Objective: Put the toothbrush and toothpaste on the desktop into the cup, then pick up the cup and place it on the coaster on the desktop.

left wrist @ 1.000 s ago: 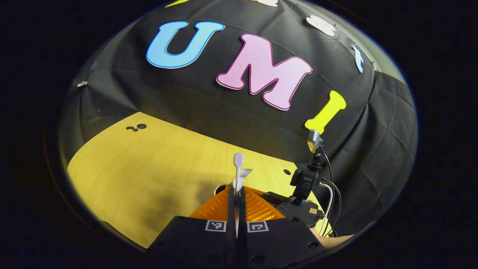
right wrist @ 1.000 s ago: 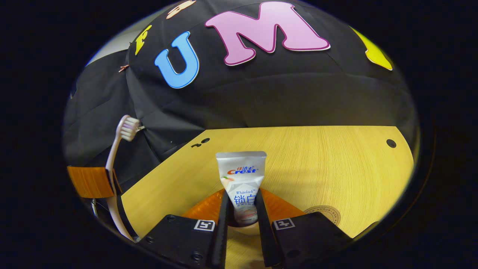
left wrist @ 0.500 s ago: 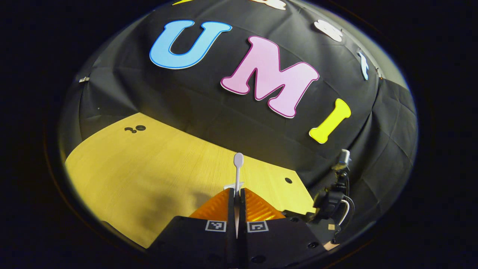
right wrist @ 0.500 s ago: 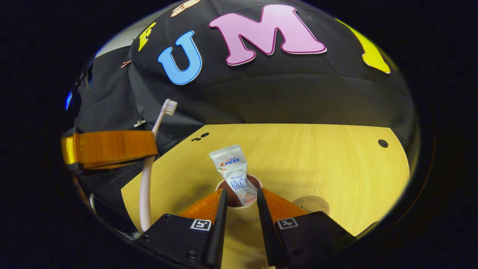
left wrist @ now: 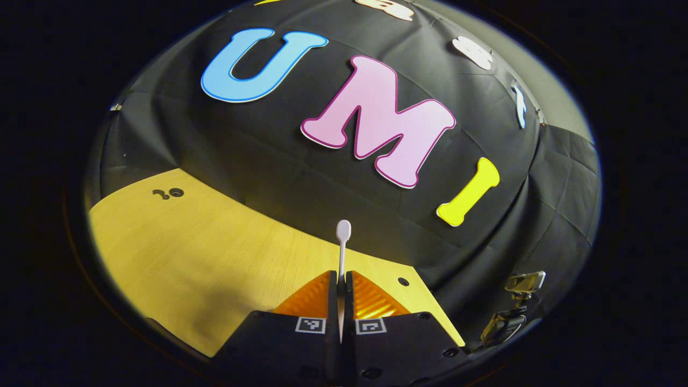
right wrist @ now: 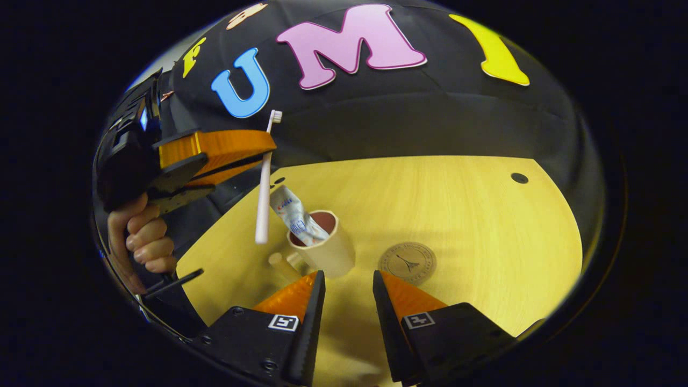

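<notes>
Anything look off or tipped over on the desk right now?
Nothing stands out. The cup stands upright beside the coaster, with the toothpaste leaning inside it. The left claw holds the toothbrush above the cup.

Toothpaste tube printing and a coaster emblem, neither readable.
The toothpaste [right wrist: 294, 217] in the cup [right wrist: 324, 248] bears blurred printing; the coaster [right wrist: 407, 263] shows a tower emblem.

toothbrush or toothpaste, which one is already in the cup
The toothpaste: it leans inside the cup. The toothbrush is held in the air by the left claw, beside the cup.
</notes>
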